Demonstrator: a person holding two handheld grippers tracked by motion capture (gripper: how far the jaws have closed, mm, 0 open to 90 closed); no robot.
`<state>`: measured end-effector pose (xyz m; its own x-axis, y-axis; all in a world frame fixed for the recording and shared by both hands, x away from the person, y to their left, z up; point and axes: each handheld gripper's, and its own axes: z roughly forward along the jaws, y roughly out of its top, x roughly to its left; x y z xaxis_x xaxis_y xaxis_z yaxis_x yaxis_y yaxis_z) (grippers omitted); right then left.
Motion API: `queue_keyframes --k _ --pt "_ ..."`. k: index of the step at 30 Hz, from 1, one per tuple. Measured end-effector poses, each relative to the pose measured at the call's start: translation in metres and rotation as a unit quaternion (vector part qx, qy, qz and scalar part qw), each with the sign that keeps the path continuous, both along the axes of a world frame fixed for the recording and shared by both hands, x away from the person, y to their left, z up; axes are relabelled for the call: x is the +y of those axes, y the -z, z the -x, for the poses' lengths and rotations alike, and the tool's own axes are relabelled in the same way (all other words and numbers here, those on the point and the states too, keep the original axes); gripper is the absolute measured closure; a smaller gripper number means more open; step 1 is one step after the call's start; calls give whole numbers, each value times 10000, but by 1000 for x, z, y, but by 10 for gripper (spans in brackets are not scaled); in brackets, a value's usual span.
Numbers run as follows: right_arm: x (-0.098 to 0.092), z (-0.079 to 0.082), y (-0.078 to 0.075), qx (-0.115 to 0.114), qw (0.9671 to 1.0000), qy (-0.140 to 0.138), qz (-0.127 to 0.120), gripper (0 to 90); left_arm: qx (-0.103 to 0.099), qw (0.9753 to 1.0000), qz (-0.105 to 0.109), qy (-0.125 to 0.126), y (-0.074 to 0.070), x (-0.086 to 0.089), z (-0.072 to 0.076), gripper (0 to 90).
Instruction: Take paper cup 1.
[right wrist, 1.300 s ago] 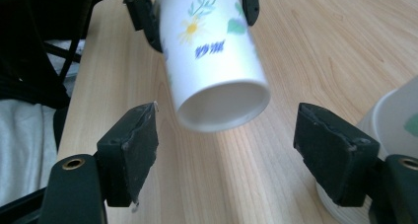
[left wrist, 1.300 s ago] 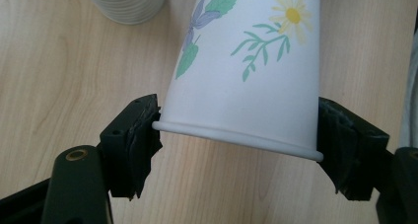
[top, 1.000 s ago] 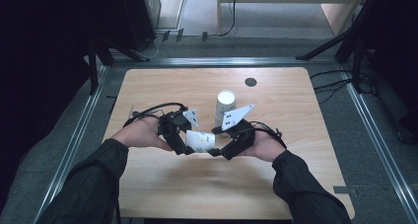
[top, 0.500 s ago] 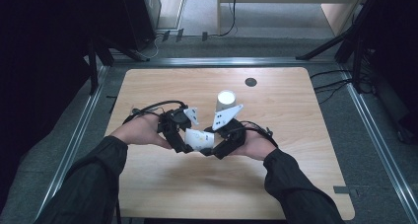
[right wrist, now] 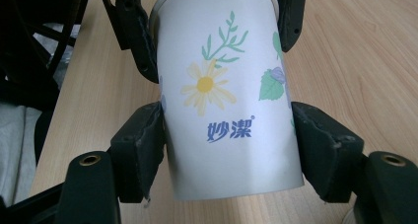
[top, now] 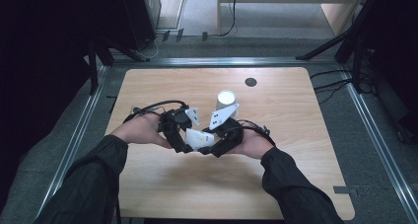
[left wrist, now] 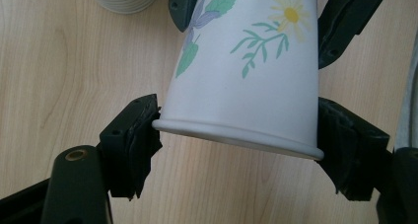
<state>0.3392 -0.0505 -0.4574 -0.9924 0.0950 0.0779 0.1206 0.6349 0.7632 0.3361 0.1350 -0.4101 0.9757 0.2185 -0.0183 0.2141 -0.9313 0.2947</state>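
Two tongs (top: 183, 144) (top: 211, 147) gripping one paper cup (top: 199, 139), cup stack (top: 226, 103) behind

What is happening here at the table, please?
A person holds one paper cup between two hand-held grippers above a wooden table. The left gripper clamps the cup at its rim end; the right gripper clamps it near its base. The cup bears a daisy print. A stack of cups stands behind them.

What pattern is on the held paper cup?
White cup with a yellow daisy, green leaves and blue lettering; clearest in the right gripper view.
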Motion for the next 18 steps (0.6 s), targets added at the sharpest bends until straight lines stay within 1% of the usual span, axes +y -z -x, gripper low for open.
queue_keyframes --k 7,10,18 --pt "1 -1 2 21 10000 24 35 310 -27 9999 102 -4 -3 0 0 242" --pt "2 -1 3 48 10000 -1 60 319 -45 10000 80 22 -4 0 0 242" --pt "2 -1 3 47 10000 -14 50 330 -40 9999 153 47 -5 1 -1 242"
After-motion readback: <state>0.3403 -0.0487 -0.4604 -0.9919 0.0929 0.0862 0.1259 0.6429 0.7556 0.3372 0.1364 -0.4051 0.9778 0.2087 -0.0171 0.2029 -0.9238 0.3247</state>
